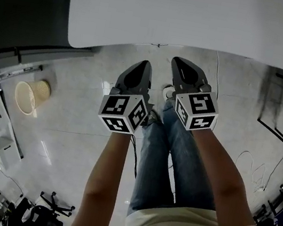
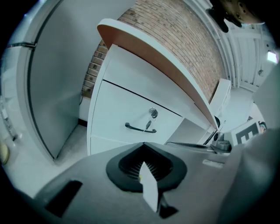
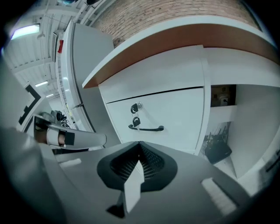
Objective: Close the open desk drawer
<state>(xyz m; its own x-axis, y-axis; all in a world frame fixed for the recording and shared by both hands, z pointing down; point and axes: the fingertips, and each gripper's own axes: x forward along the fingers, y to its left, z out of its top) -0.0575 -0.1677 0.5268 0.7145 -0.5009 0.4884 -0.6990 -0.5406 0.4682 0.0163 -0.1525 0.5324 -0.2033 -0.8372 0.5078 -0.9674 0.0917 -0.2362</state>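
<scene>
The white drawer front [image 2: 127, 109] carries a dark bar handle [image 2: 141, 128] and a keyed lock [image 2: 153, 113]. It looks flush with the panel above it, under the desk top [image 1: 201, 17]. In the right gripper view the same drawer front [image 3: 175, 111], handle [image 3: 146, 128] and lock [image 3: 136, 107] show. My left gripper [image 1: 144, 63] and right gripper [image 1: 178, 61] hang side by side in the air before the desk. Both are shut and empty, and neither touches the drawer. Seen from their own cameras, the left gripper [image 2: 143, 147] and the right gripper [image 3: 139, 145] point towards the drawer.
The person's legs in jeans [image 1: 171, 158] are below the grippers. A wicker basket [image 1: 31, 96] lies on the pale floor at the left, a chair base [image 1: 51, 210] lower left, cables [image 1: 254, 167] at the right. A dark bag [image 3: 217, 148] sits in the desk's knee space. A grey panel [image 2: 52, 78] stands left of the drawers.
</scene>
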